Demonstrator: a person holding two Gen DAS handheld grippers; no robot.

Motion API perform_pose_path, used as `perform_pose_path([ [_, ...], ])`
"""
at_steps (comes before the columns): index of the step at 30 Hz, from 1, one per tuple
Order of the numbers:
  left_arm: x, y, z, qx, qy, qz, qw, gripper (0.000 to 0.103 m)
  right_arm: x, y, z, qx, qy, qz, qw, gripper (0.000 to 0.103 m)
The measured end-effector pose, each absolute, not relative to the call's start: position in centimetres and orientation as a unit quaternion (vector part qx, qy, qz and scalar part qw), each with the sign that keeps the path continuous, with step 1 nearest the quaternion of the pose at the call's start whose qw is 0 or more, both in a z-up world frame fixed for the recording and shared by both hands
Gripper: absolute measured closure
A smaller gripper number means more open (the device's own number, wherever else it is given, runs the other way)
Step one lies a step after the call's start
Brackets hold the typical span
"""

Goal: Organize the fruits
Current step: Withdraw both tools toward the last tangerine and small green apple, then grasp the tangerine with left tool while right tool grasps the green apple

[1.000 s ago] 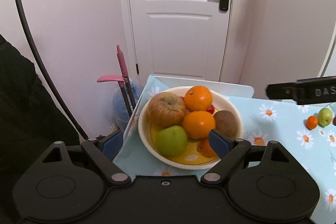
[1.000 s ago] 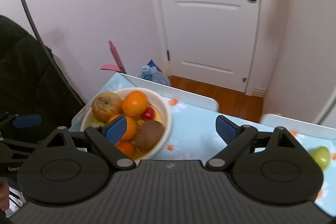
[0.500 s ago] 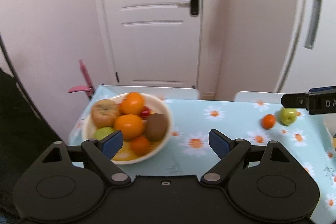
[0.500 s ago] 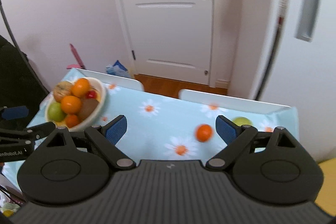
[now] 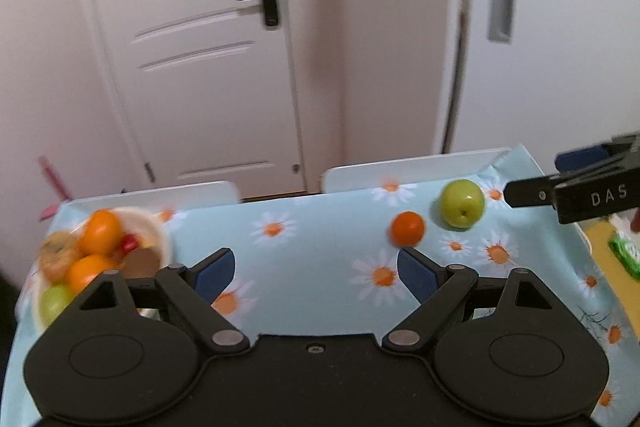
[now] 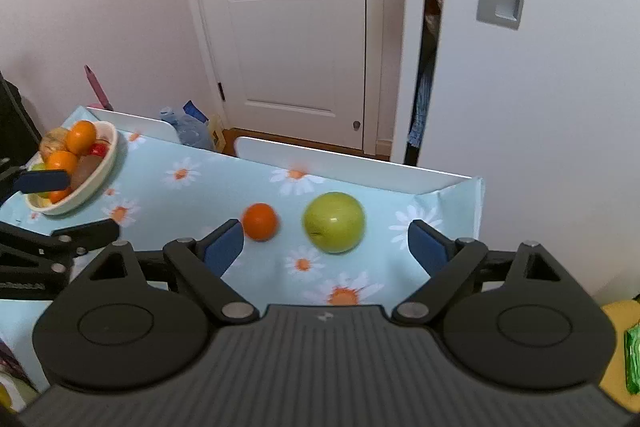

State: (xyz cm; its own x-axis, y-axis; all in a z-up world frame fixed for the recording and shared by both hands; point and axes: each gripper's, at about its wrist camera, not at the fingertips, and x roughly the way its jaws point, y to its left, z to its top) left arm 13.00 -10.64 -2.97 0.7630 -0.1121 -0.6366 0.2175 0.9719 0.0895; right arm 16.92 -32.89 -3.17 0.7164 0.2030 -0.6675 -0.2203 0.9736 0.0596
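Observation:
A green apple and a small orange lie loose on the daisy-print tablecloth near its far right end. They also show in the left wrist view as the apple and the orange. A cream bowl with oranges, a green apple, a kiwi and other fruit stands at the left end; it shows blurred in the left wrist view. My right gripper is open and empty, just short of the green apple. My left gripper is open and empty over the cloth's middle.
A white door and a white cabinet stand behind the table. White chair backs line the far edge. A green packet on a yellow surface lies off the right end.
Both grippers have swung right, away from the bowl. The loose apple and orange now sit close in front of the right gripper. Both stay open.

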Motion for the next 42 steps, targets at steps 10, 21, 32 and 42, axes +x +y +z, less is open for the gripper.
perform_pose_path([
  [10,19.0,-16.1,-8.3,0.122,0.339,-0.161,0.919,0.016,21.0,-35.6,-7.6,0.027,0.37,0.13,0.92,0.0],
  [21,22.0,-17.8,-11.6,0.121,0.365,-0.185,0.904,0.041,23.2,-35.1,-9.9,0.043,0.388,0.149,0.909,0.012],
  [32,21.9,-18.4,-11.5,0.145,0.362,-0.198,0.899,0.064,24.1,-34.1,-10.6,0.044,0.396,0.161,0.903,0.02],
  [42,21.7,-17.8,-11.4,0.141,0.361,-0.186,0.903,0.064,24.6,-33.3,-11.0,0.038,0.398,0.163,0.902,0.026],
])
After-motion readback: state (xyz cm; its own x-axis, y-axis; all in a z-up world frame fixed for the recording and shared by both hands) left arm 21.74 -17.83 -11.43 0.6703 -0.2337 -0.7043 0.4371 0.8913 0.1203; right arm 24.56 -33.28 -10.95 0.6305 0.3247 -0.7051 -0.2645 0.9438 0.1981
